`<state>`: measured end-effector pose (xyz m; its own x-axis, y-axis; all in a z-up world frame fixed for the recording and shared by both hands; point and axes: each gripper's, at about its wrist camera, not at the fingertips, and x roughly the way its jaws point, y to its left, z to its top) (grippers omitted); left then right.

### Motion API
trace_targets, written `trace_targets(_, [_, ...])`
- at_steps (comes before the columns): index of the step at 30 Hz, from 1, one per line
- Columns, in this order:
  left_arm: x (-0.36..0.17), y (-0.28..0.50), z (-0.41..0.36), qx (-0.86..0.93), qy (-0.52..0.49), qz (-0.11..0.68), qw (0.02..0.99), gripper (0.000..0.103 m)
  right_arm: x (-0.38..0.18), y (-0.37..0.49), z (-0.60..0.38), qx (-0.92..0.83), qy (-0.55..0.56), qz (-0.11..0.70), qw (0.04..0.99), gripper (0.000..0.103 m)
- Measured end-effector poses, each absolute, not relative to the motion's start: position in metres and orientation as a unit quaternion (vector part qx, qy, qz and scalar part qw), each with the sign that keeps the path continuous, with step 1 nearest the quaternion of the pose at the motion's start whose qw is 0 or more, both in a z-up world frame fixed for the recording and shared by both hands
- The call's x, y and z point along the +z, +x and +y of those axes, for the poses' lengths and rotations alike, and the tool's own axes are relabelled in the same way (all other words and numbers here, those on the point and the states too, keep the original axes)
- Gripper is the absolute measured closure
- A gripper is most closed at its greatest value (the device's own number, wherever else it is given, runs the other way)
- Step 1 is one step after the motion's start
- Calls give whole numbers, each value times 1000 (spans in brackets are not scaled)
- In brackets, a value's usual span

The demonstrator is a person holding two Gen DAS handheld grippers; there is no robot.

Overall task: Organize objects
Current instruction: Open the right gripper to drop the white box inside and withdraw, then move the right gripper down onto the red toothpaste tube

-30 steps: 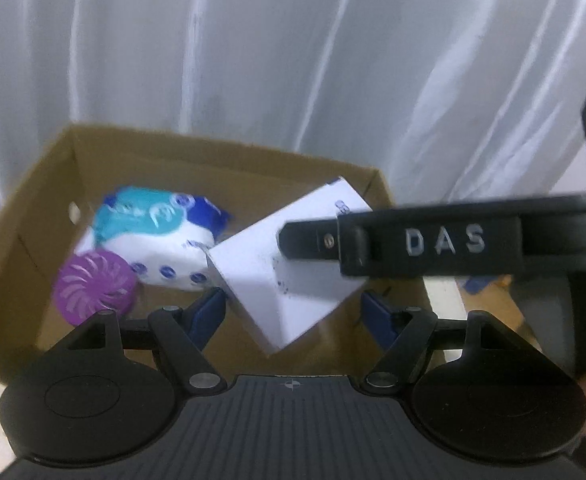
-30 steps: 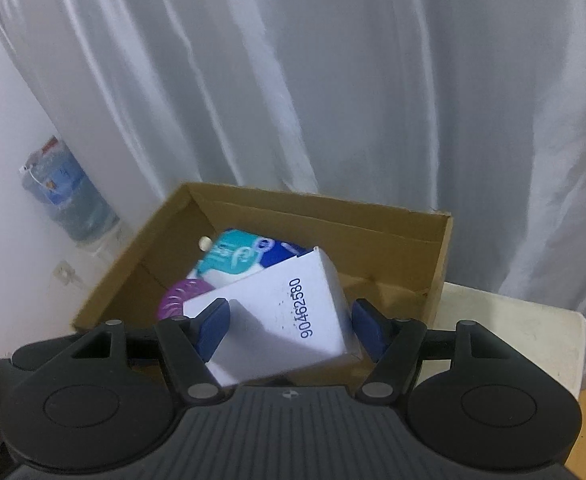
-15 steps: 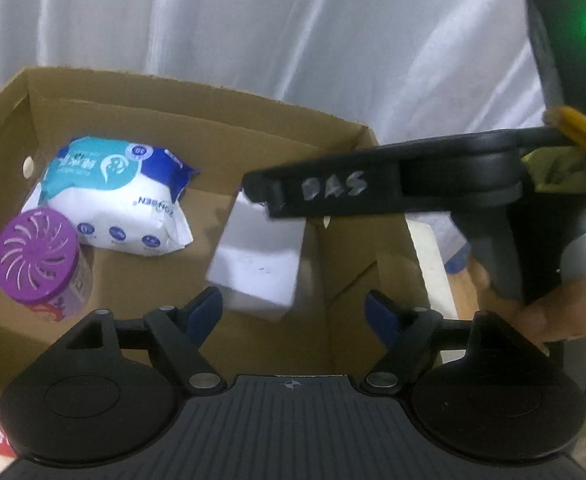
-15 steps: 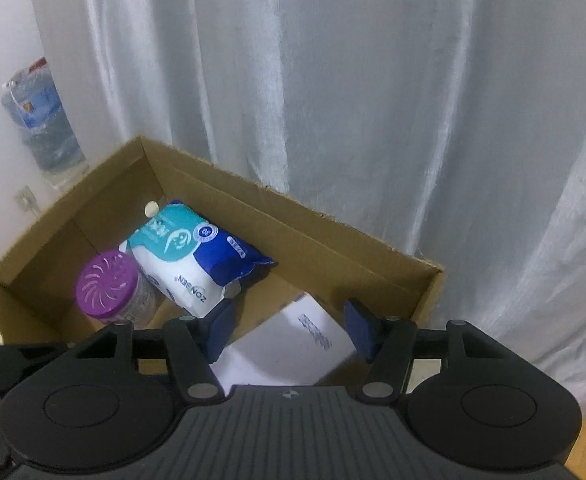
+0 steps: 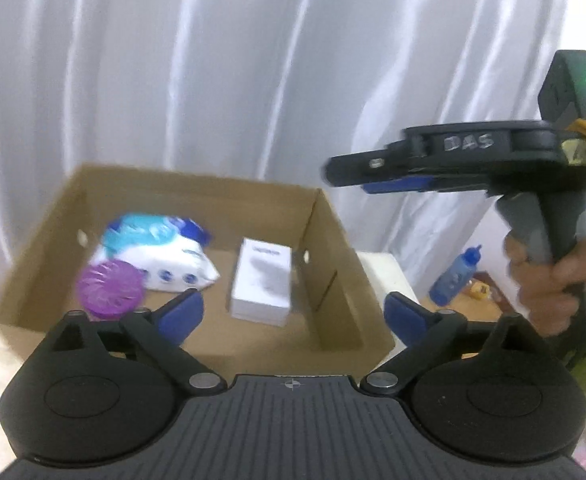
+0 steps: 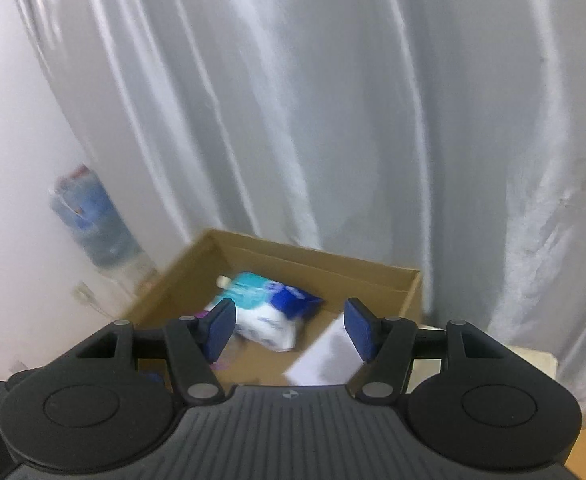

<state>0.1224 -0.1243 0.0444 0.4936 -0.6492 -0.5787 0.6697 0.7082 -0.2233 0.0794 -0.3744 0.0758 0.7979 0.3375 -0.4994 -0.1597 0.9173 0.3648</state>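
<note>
White box (image 5: 261,280) lies in carton (image 5: 333,264); left gripper (image 5: 293,312) spread wide, right gripper (image 6: 289,330) half-spread, both empty: withdraw clear of the rim.

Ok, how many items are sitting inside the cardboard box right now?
3. A purple air freshener at the front left, a wet wipes pack behind it, and a white box lying flat toward the right of the cardboard box. The near wall may hide more.

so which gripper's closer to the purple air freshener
Left. The left gripper sits at the carton's near wall beside the air freshener; the right gripper is raised over the opposite side.
</note>
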Motion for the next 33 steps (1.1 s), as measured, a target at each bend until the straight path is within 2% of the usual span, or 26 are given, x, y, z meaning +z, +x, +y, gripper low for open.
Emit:
trace_targets(5, [40,107,-71,-325,3,320,890,3,79,43,-359,177,183,273,928,39])
trace_targets(12, [6,98,-19,-261,-17,369,892,2,50,27,-313,224,214,301,902,39])
trace_targets(17, [-14,99,-9,-254,-44,390,884,2,19,38,-265,239,197,349,884,39])
trace_targets(23, [-28,106,-6,-246,-21,386,889,2,-9,53,-222,223,159,378,885,39])
trace_targets(33, [-58,163,6,-252,-32,408,877,2,-71,82,-239,141,251,426,858,39])
